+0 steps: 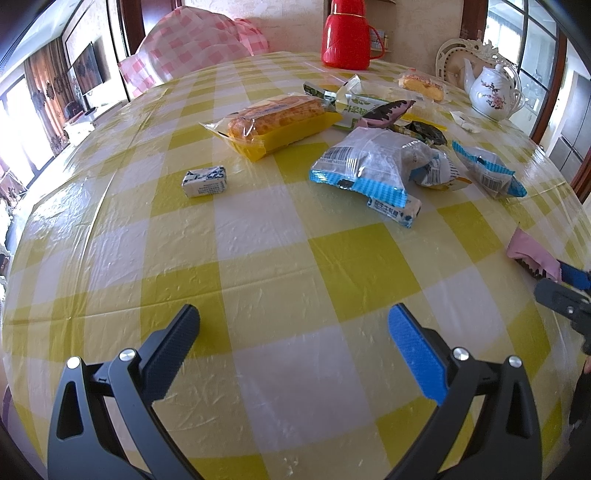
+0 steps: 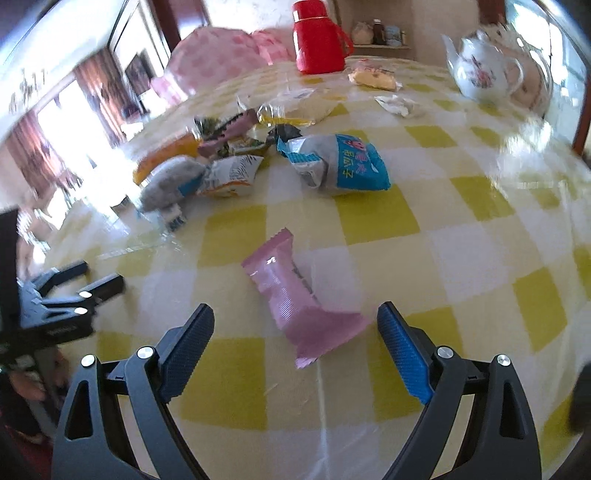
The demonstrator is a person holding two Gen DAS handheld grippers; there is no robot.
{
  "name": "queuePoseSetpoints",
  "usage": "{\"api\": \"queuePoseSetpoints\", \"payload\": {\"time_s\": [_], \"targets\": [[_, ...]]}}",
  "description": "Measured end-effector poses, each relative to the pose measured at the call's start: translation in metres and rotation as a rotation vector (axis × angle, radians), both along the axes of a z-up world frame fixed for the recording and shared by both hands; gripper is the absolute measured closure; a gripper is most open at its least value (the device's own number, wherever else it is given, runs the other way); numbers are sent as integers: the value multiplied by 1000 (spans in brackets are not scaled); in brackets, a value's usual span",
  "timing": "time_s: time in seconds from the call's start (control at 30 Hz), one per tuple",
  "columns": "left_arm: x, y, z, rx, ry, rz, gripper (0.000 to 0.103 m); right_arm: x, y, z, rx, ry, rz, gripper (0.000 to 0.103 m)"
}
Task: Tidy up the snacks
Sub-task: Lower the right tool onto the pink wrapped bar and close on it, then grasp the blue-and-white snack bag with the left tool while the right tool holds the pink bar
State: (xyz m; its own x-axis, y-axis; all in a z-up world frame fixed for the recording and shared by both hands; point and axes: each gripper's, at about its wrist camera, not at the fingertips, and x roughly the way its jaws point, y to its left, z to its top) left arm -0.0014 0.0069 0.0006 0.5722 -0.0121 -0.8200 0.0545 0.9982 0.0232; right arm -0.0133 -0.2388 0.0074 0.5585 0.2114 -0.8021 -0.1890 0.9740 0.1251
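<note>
Two hand-held grippers hover over a table (image 1: 258, 258) covered in a yellow-and-white checked cloth under clear plastic. The left gripper (image 1: 293, 328) has its jaws spread wide over bare cloth near the table's front edge, holding nothing. The right gripper (image 2: 295, 325) also has its jaws wide apart, one on either side of the lower end of a pink snack packet (image 2: 295, 302) that lies flat toward the near edge; whether the jaws touch it cannot be told. The other snacks sit in a loose pile toward the middle of the table: a long cake in a yellow wrapper (image 1: 277, 122), a clear bag with blue trim (image 1: 365, 162), and a blue-ended packet (image 1: 487, 170) just beside it. A small white-and-blue sweet (image 1: 205, 181) lies apart toward the left edge. A red thermos (image 1: 345, 35) and a white teapot (image 1: 493, 92) stand at the far edge.
</note>
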Motion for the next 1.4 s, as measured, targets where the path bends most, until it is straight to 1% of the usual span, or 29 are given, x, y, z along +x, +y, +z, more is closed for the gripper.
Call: {"api": "queuePoseSetpoints", "payload": {"time_s": [0.17, 0.27, 0.33, 0.4, 0.47, 0.5, 0.57, 0.63, 0.67, 0.7, 0.73, 0.77, 0.8, 0.87, 0.97, 1.0, 1.03, 1.1, 1.13, 1.17, 1.2, 1.27, 1.33, 1.4], "targets": [[0, 0, 0, 0, 0, 0, 1, 15, 7, -3, -89, -16, 60, 19], [-2, -1, 0, 1, 0, 0, 1, 17, 14, -5, -145, -33, 99, 32], [-3, 0, 0, 0, 0, 0, 1, 12, 18, -3, -159, -58, 129, 43], [-3, 0, 0, 2, 1, 0, 1, 9, 18, -3, -160, -63, 138, 45], [-4, -1, 0, 3, 2, 1, 1, 4, 14, -2, -112, -62, 163, 63], [-4, -1, 0, 3, 4, 1, 1, 2, 14, -2, -114, -70, 162, 82], [-3, -3, 1, 3, 12, -1, 1, -3, 14, -1, -145, -89, 153, 83], [-3, -6, 0, 0, 11, -9, 1, -5, 6, 1, -95, -92, 122, 83], [-5, -8, 1, -7, 0, -15, 3, -5, 2, 2, -80, -92, 102, 83], [-7, -9, 3, -12, -15, -13, 6, -5, -7, 4, -59, -94, 59, 83], [-12, -12, 8, -28, -50, -11, 6, -4, -16, 4, -40, -90, 25, 83], [-15, -17, 13, -55, -75, -30, 6, -4, -23, 3, -22, -82, -6, 83], [-16, -25, 17, -83, -82, -63, 6, -4, -27, 2, -16, -75, -26, 83], [-14, -46, 24, -85, -93, -121, 6, -5, -35, -1, -8, -61, -75, 83], [-3, -100, 40, -9, -144, -258, 6, -10, -46, 0, 8, -70, -117, 83], [1, -114, 42, 10, -151, -299, 5, -11, -50, 0, 13, -68, -136, 83], [10, -135, 44, 35, -153, -362, 4, -12, -52, 0, 19, -67, -144, 83], [30, -168, 43, 96, -156, -407, 4, -13, -56, 0, 32, -67, -158, 83], [39, -179, 43, 106, -150, -414, 4, -13, -57, 0, 34, -67, -163, 83], [50, -186, 42, 95, -137, -414, 4, -13, -58, 0, 33, -67, -169, 83], [64, -194, 40, 54, -109, -398, 4, -13, -59, 0, 32, -66, -173, 83], [85, -204, 35, -9, -53, -352, 4, -13, -62, -1, 38, -63, -189, 83], [97, -210, 30, -52, -27, -303, 4, -12, -66, 0, 38, -65, -208, 83], [109, -222, 27, -53, -22, -253, 4, -13, -68, 0, 28, -68, -223, 83]]}}
